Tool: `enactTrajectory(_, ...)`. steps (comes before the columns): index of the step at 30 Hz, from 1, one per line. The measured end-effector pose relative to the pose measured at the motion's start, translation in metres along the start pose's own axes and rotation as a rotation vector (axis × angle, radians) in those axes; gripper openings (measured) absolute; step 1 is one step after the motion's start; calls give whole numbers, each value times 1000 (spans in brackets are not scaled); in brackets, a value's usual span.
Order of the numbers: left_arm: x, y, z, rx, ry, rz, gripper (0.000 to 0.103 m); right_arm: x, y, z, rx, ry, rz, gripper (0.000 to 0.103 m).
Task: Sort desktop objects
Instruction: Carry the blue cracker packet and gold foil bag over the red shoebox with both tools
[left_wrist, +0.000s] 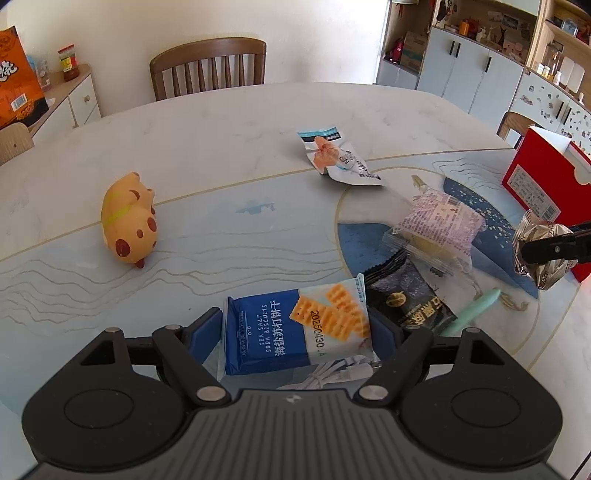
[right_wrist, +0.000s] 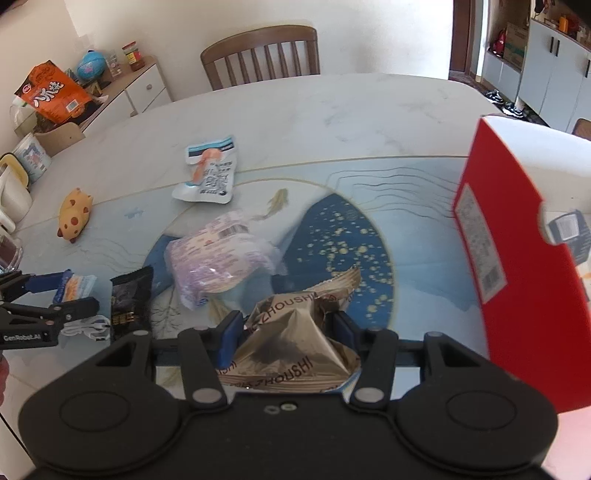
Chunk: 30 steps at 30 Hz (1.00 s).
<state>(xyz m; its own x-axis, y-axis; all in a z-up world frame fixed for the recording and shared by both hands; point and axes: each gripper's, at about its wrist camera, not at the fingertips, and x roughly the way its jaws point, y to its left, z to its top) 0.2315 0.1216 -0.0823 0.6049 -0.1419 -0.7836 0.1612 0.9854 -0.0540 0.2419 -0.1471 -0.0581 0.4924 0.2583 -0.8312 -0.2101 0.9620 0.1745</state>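
left claw pinching biscuit pack, right claw pinching foil snack; both best lifted clear of counter, foil snack dropped into red box.

I'm looking across a pale marble-patterned dining table toward a plain cream wall. A brown slat-backed wooden chair stands at the far edge. To the left I see a low white sideboard with a wooden top. On the right, grey-white cabinets carry open wooden shelving full of small ornaments. Bright daylight washes the tabletop.
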Motion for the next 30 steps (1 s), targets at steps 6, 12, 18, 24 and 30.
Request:
enactTrajectory(6, -9, -4, 3, 0, -10, -3, 82, -11, -10, -3, 16, -17, -3, 53)
enactTrajectory(12, -20, -11, 6, 2, -27, -8, 82, -26, -12, -4, 17, -42, 10, 53)
enactTrajectory(18, -33, -22, 11, 13, -43, -18, 82, -41, -16, -6, 26, -70, 19, 53)
enactTrajectory(24, -45, -38, 17, 27, -54, -39, 82, -58, -20, -8, 28, -87, 19, 53)
enactTrajectory(30, -55, -59, 23, 56, -69, -61, 82, -74, -26, -12, 37, -110, 16, 53)
